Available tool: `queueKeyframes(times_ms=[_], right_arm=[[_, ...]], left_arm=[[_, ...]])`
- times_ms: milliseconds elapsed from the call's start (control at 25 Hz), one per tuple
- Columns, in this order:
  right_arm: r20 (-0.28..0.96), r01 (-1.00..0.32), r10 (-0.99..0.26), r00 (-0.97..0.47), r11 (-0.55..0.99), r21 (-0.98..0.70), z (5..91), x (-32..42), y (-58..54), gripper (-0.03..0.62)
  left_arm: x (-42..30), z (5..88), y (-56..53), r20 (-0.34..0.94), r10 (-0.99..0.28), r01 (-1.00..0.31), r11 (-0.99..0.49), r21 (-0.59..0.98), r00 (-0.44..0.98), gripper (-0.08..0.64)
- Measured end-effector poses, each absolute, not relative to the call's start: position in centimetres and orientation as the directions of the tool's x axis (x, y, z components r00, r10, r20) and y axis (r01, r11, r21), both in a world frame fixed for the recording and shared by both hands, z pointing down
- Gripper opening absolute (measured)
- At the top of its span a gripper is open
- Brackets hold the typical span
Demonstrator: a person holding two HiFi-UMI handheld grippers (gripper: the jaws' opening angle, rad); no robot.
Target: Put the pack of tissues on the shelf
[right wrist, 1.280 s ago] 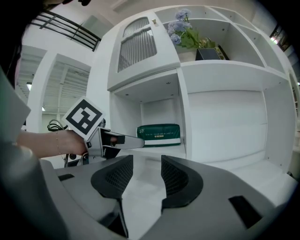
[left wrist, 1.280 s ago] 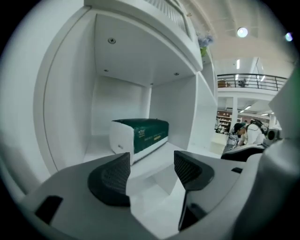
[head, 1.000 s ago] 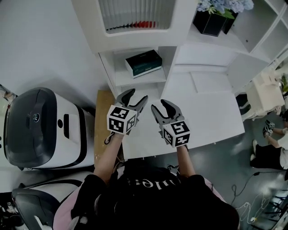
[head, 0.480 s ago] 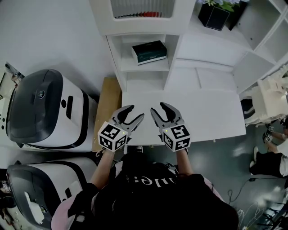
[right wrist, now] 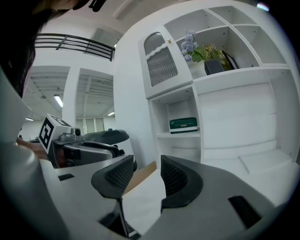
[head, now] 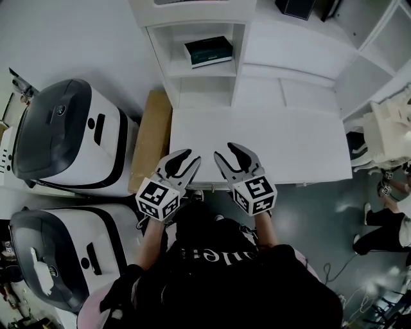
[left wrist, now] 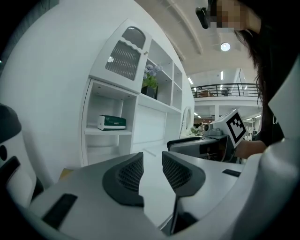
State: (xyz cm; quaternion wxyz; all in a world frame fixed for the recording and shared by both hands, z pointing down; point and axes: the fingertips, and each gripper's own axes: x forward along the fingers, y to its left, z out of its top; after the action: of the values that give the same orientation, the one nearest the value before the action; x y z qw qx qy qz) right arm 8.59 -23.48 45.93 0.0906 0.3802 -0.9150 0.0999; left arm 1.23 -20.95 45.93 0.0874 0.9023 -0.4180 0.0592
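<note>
The pack of tissues (head: 209,51), a dark green and white box, lies flat on the middle shelf of the white cabinet (head: 241,45). It also shows in the left gripper view as the pack (left wrist: 111,123) and in the right gripper view as the pack (right wrist: 183,125). Both grippers hang over the near edge of the white table (head: 289,148), far from the pack. My left gripper (head: 186,160) has just been closing; its jaws stand a narrow gap apart with nothing between them (left wrist: 152,159). My right gripper (head: 226,154) is open and empty (right wrist: 147,164).
Two white-and-grey machines (head: 64,141) (head: 58,257) stand left of the table. A brown cardboard sheet (head: 151,138) leans between them and the table. A dark planter (head: 295,6) sits on the cabinet top. A white chair (head: 388,138) and a person (head: 385,218) are at the right.
Both grippers have drawn back from the shelf to the table's near edge. The left jaws have narrowed. The pack has stayed on the shelf.
</note>
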Motion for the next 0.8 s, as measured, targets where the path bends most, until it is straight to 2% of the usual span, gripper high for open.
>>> queueKeyframes(times_ms=[200, 400, 800], right_arm=[[0.24, -0.693, -0.656, -0.716, 0.71, -0.127, 46.4, 9.5, -20.2, 0.204], [0.243, -0.676, -0.636, -0.733, 0.723, -0.145, 47.1, 10.0, -18.0, 0.192], [0.228, -0.665, -0.63, -0.742, 0.733, -0.141, 46.8, 9.2, -16.1, 0.156]], left_arm=[[1.7, 46.2, -17.5, 0.201, -0.771, -0.794, -0.606, 0.06, 0.604, 0.093], [2.2, 46.8, -15.1, 0.209, -0.782, -0.809, -0.578, 0.106, 0.587, 0.063], [2.0, 46.6, -12.9, 0.21, -0.775, -0.802, -0.586, 0.118, 0.597, 0.051]])
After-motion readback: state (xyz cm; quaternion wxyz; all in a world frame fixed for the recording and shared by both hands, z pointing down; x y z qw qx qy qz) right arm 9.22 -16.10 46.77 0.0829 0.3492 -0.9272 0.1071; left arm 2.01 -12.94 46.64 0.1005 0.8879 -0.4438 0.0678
